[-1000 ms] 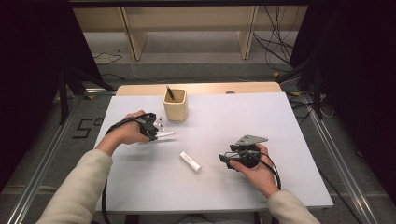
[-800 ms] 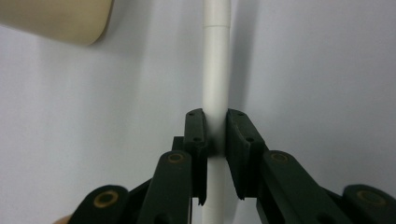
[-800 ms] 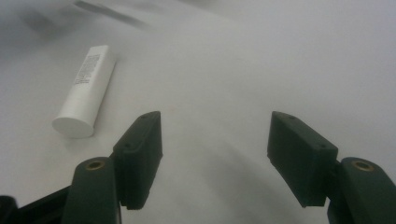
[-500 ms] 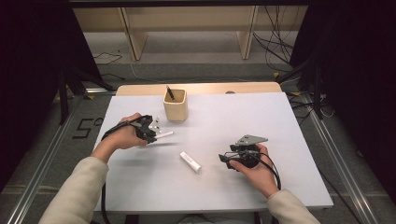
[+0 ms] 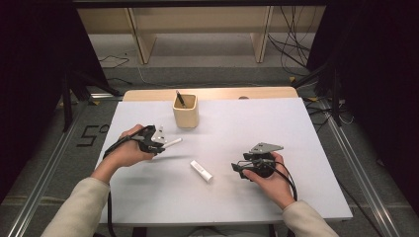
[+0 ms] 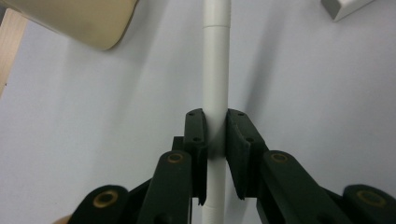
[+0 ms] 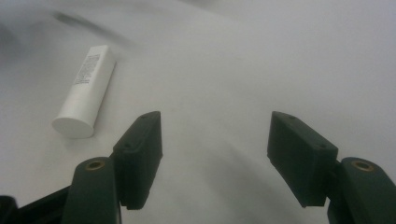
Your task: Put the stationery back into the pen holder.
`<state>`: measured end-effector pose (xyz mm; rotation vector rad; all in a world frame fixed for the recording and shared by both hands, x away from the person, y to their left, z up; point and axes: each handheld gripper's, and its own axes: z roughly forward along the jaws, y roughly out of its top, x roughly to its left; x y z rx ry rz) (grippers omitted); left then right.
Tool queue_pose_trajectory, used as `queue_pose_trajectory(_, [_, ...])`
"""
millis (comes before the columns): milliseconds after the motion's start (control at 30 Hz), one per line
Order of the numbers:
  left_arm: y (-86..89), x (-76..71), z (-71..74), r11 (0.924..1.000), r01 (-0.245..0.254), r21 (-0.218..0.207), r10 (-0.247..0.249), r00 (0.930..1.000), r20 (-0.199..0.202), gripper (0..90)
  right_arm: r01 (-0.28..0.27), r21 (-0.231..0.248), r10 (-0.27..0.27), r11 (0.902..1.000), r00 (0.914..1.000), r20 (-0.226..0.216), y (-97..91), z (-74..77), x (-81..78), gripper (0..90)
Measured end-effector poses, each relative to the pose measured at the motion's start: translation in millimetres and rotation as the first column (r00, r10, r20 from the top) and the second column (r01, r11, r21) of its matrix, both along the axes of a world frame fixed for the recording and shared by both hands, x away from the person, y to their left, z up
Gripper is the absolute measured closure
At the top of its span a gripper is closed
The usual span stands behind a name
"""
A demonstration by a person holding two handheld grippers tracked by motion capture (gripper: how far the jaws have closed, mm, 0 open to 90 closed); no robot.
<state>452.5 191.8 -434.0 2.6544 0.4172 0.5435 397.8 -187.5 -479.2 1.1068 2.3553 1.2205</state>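
White tube [image 7: 85, 90] lying on its side near the table's front centre, flat cap toward the right gripper view's camera; a block of small dark print runs along its side, too fine to read. Right gripper [image 5: 245, 167], held low over the table by the right hand [image 5: 271, 178], jaws spread wide with nothing between them, tube just ahead and to one side. Left gripper [image 5: 157, 141], gripped by the left hand [image 5: 127, 151] with forearm in a cream sleeve [image 5: 76, 207], jaws pinching a slim white pen [image 6: 217, 70] around its middle; pen points toward the table's centre, between tube and cup. Beige cup [image 5: 186, 110] at the far edge, a dark pen [image 5: 180, 98] leaning inside. White table [image 5: 306, 128] with a wooden strip behind. Grey floor carries a painted "5" [image 5: 91, 136]; pale shelving and loose cables beyond.
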Motion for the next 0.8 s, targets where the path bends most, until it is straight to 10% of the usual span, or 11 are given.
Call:
queue_pose_trajectory(267, [6.2, -8.4, -1.2, 0.9945, -0.059, -0.086, 0.060, 0.9982, 0.003, 78.8, 0.001, 0.001, -0.001, 1.0000, 1.0000, 0.000, 0.4, -0.2, -0.2, 36.2])
queue_pose_trajectory(800, [15.4, -17.6, -8.5, 0.9465, -0.180, -0.268, 0.183, 0.9830, -0.013, 78.9, 0.003, 0.000, -0.003, 1.0000, 1.0000, 0.001, 0.3, -0.3, 0.1, 36.2])
